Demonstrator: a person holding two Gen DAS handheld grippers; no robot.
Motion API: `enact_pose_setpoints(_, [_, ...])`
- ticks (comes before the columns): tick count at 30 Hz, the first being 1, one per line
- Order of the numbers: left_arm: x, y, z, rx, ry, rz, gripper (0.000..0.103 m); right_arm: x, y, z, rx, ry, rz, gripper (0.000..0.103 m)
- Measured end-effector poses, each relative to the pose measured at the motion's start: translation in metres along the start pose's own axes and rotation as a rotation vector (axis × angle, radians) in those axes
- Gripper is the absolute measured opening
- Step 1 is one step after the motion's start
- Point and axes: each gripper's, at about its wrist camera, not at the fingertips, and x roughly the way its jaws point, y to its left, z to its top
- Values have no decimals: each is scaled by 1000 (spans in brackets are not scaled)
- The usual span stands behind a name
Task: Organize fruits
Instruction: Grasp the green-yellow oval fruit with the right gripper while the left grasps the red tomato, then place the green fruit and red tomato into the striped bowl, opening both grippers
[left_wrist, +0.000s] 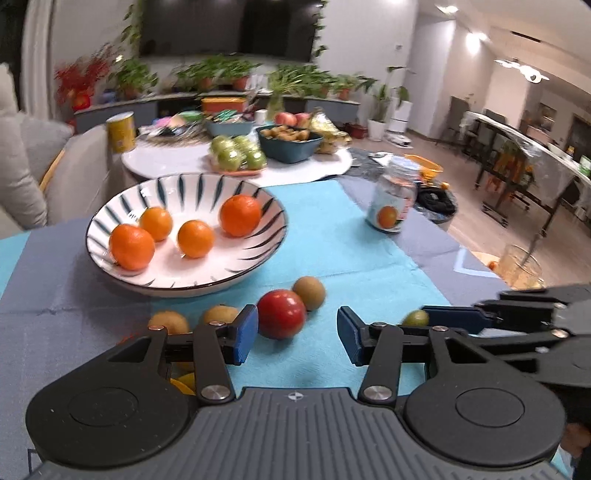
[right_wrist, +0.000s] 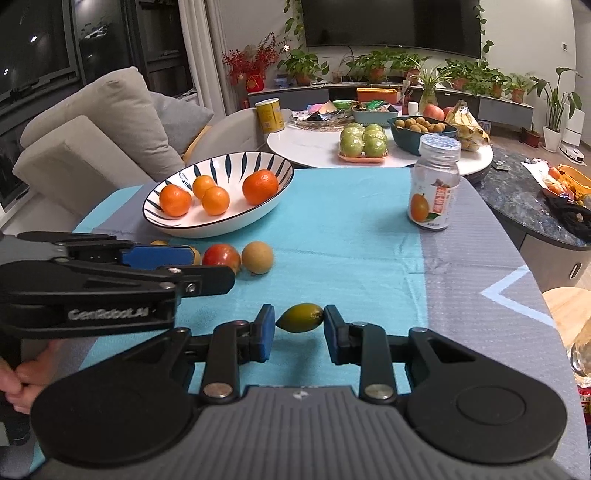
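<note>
A white striped bowl (left_wrist: 122, 273) (right_wrist: 221, 225) holds several oranges (left_wrist: 240, 215) (right_wrist: 260, 187). On the blue cloth in front of it lie a red apple (left_wrist: 281, 314) (right_wrist: 221, 256), brown kiwis (left_wrist: 309, 292) (right_wrist: 257, 257) and a small green-yellow lemon (right_wrist: 300, 317) (left_wrist: 415, 318). My left gripper (left_wrist: 297, 332) is open, and the apple sits just ahead of its left finger. My right gripper (right_wrist: 300, 320) has a pad at each end of the lemon, which rests on the cloth; I cannot tell if they press it.
A juice bottle (right_wrist: 436, 184) (left_wrist: 393, 199) stands on the cloth to the right. Behind is a round white table (right_wrist: 306, 144) with green apples, a dark basket of small fruit, bananas and a yellow can. A sofa is at the left, a glass jug (left_wrist: 521, 267) at the right edge.
</note>
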Motion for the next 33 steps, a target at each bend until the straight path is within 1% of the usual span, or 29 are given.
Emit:
enact_pose_setpoints(4, [11, 9, 2, -81, 31, 4, 45, -2, -3, 0, 8, -8, 3, 64])
enact_pose_setpoints(8, [14, 12, 2, -104, 17, 17, 43, -2, -8, 1, 30, -9, 16, 64])
enact_pose_setpoints(10, [15, 14, 2, -115, 17, 4, 41, -2, -9, 1, 30, -10, 12, 64])
enact_pose_setpoints(12, [16, 13, 1, -103, 14, -1, 32, -2, -11, 0, 37, -9, 13, 64])
enact_pose_setpoints(17, [12, 15, -1, -141, -23, -27, 31, -1, -12, 0, 40, -7, 14, 64])
enact_pose_setpoints(21, [4, 12, 1, -125, -47, -43, 31, -2, -12, 1, 40, -13, 11, 64])
enact_pose_setpoints(25, [-4, 12, 4, -132, -56, -56, 31, -3, -12, 4, 41, -21, 10, 64])
enact_pose_setpoints(30, [-16, 17, 10, -125, -91, -63, 31, -4, -6, 12, 31, -38, 18, 64])
enact_pose_setpoints(33, [-24, 24, 17, -132, -121, -48, 31, -4, -1, 18, 17, -51, 27, 64])
